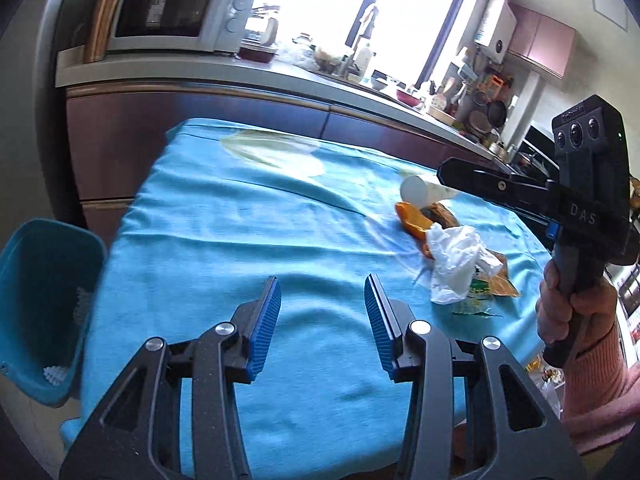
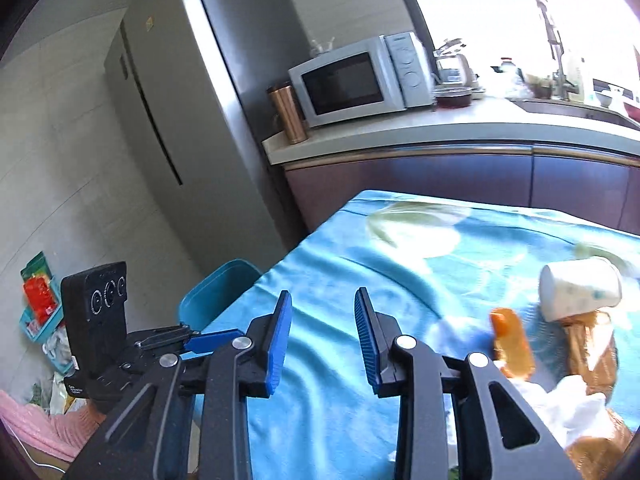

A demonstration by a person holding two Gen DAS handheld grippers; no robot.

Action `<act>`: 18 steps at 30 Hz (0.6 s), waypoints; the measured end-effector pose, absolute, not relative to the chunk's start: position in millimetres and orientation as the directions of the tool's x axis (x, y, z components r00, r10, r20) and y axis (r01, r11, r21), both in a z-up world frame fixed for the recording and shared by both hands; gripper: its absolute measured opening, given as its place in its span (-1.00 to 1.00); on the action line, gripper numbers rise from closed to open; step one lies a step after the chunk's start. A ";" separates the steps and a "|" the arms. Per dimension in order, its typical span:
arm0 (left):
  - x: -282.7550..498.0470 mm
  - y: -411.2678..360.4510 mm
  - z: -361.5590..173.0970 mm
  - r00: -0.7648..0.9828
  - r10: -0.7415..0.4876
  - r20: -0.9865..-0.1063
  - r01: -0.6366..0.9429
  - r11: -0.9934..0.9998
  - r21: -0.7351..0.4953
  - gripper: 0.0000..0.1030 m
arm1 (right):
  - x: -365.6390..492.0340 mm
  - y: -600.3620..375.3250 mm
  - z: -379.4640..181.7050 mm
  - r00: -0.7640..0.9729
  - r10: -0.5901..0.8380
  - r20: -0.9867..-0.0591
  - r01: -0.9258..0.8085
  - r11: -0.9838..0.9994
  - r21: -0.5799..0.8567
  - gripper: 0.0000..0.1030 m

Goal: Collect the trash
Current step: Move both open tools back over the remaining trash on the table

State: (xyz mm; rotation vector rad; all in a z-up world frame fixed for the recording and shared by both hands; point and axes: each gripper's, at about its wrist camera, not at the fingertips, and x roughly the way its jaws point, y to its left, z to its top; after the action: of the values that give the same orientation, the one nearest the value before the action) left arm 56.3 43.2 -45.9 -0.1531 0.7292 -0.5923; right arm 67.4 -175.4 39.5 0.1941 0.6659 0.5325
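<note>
Turquoise cloth: covers the table point(image 1: 248, 248); wrinkled, soft; the trash lies on its right side, seen from the left wrist.
Bin: teal bin point(image 1: 44, 304) stands on the floor at the table's left edge, well apart from the trash; something small and white lies at its bottom.
Trash pile: white cup point(image 2: 580, 292) on its side at the far end, orange wrapper point(image 1: 414, 222) just beside it, brown wrapper point(image 2: 592, 352) under the cup's rim, crumpled white tissue point(image 1: 456, 264) nearest, a green-printed packet point(image 1: 476, 300) partly under the tissue.
Left gripper point(image 1: 322, 320): jaws apart, nothing between the pads; hovers over bare cloth, left of the pile.
Right gripper point(image 2: 324, 340): jaws apart, empty; pile lies to its right, near the fingers.
Handling, judged: all items light. Tissue soft and compressible, so pinch a raised fold near its middle. Wrappers thin and probably slippery, so take an edge that stands off the cloth. Cup stiff but crushable and free to roll, so close across the rim wall, gently.
Risk, judged: pinching cloth along with the tissue.
</note>
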 end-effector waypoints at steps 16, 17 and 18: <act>57.2 -84.0 -43.4 0.423 -0.669 -0.611 0.661 0.689 -0.297 -0.03 | 86.6 -315.8 16.3 0.760 0.320 -0.566 -0.116 0.923 0.367 -0.34; 57.6 -90.4 -44.5 0.422 -0.663 -0.619 0.664 0.691 -0.287 -0.03 | 87.7 -319.8 15.6 0.762 0.315 -0.566 -0.107 0.923 0.369 -0.34; 57.6 -96.7 -46.4 0.416 -0.661 -0.625 0.668 0.688 -0.283 -0.03 | 89.2 -323.2 14.9 0.762 0.313 -0.567 -0.104 0.924 0.369 -0.34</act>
State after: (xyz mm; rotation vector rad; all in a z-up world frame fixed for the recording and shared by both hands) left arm 57.6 -96.7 -46.4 0.0110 0.7794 -0.8343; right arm 89.2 -323.2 14.9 0.3280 0.6692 0.2311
